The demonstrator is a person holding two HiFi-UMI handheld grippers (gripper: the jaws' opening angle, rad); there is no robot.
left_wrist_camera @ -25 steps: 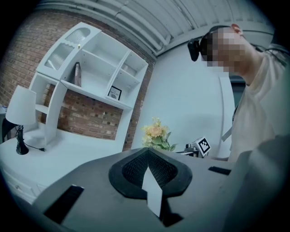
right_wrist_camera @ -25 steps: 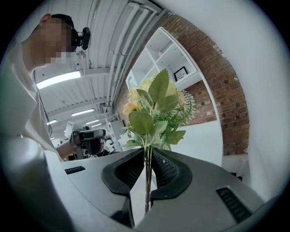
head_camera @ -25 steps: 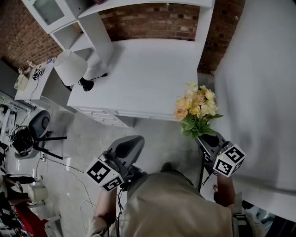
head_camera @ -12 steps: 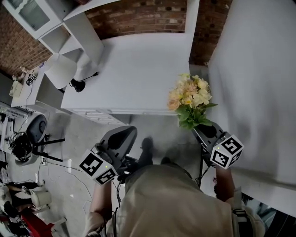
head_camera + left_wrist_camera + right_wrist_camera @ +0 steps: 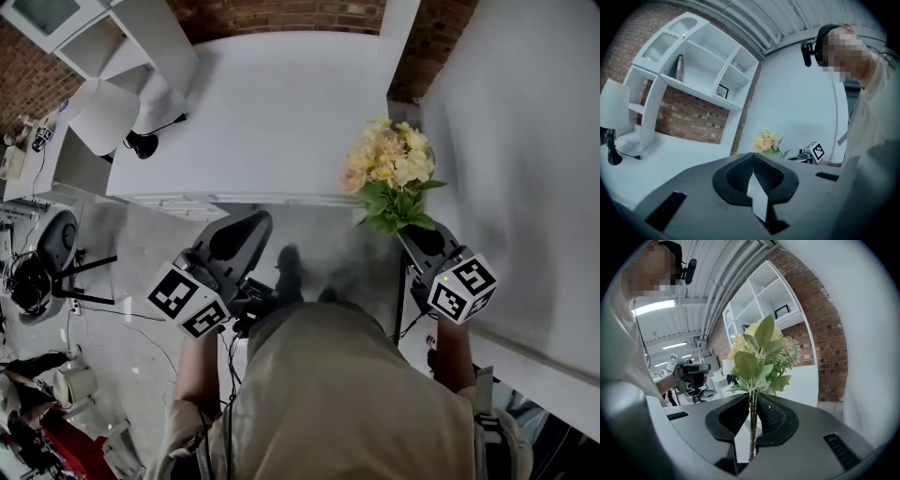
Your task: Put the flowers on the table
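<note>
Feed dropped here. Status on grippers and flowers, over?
Right gripper shut on flowers, upright, by front edge of table. Left gripper shut, empty. Lamp far left, off the path.

Brick wall [image 5: 281, 13]; white shelving [image 5: 698, 56]; grey floor [image 5: 141, 246]; white lamp [image 5: 101, 114]

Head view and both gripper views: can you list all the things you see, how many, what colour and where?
flowers: one bunch, peach and yellow with green leaves, held up near the table's front right corner
table: one, white, against the brick wall
lamp: one, white shade, black base, table's left end
shelf unit: one, white, above the table
picture frame: one, dark, on a shelf
brick wall: one, red-brown, behind the table
right gripper: one, dark grey, shut on the flower stems
left gripper: one, dark grey, shut, holding nothing
</note>
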